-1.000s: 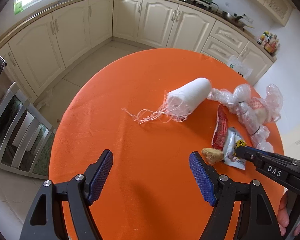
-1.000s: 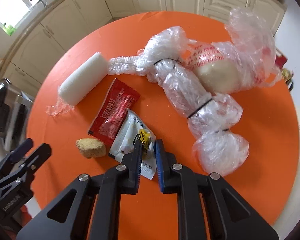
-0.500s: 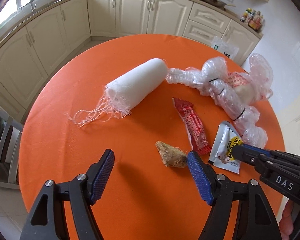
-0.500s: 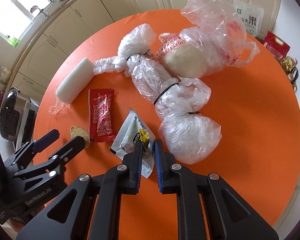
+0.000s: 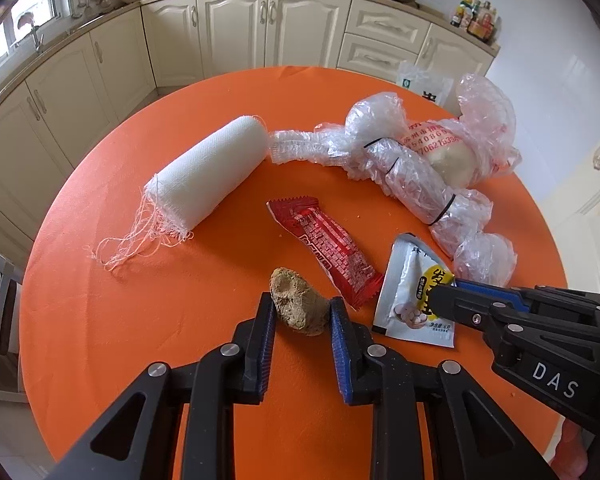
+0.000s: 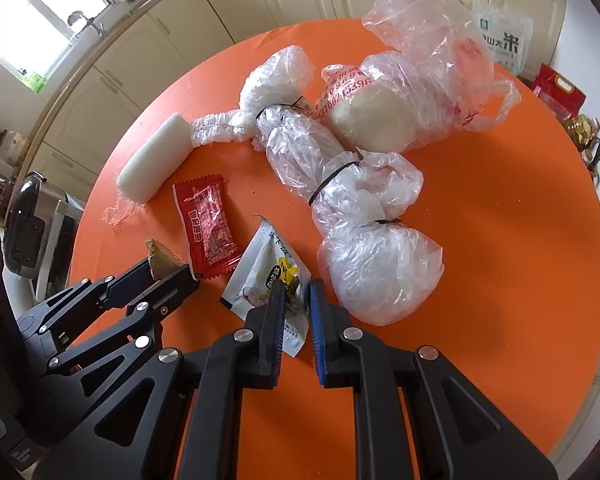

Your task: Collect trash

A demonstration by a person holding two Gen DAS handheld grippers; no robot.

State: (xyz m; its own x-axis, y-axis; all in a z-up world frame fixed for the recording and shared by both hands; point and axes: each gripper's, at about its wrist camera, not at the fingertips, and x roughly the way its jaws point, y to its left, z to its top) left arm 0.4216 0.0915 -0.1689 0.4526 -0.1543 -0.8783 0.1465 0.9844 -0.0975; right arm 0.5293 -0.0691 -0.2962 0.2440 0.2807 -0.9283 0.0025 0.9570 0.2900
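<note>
Trash lies on a round orange table [image 5: 100,340]. My left gripper [image 5: 302,308] is shut on a brown crumbly lump [image 5: 298,306], which also shows in the right wrist view [image 6: 162,258]. My right gripper [image 6: 296,290] is shut on a white and yellow sachet [image 6: 272,276], seen in the left wrist view too [image 5: 414,294]. A red snack wrapper [image 5: 324,244] lies between lump and sachet. A white gauze roll [image 5: 208,172] with loose threads lies farther left. Tied clear plastic bags [image 5: 416,176] lie at the right.
Cream kitchen cabinets [image 5: 236,28] run behind the table. A white rice bag [image 6: 500,38] and a red package [image 6: 560,92] stand beyond the table's far edge. A metal appliance [image 6: 32,228] stands at the table's left side.
My left gripper moved forward and shut on the brown lump; it was open before. My right gripper stays shut on the sachet and has drawn back slightly.
</note>
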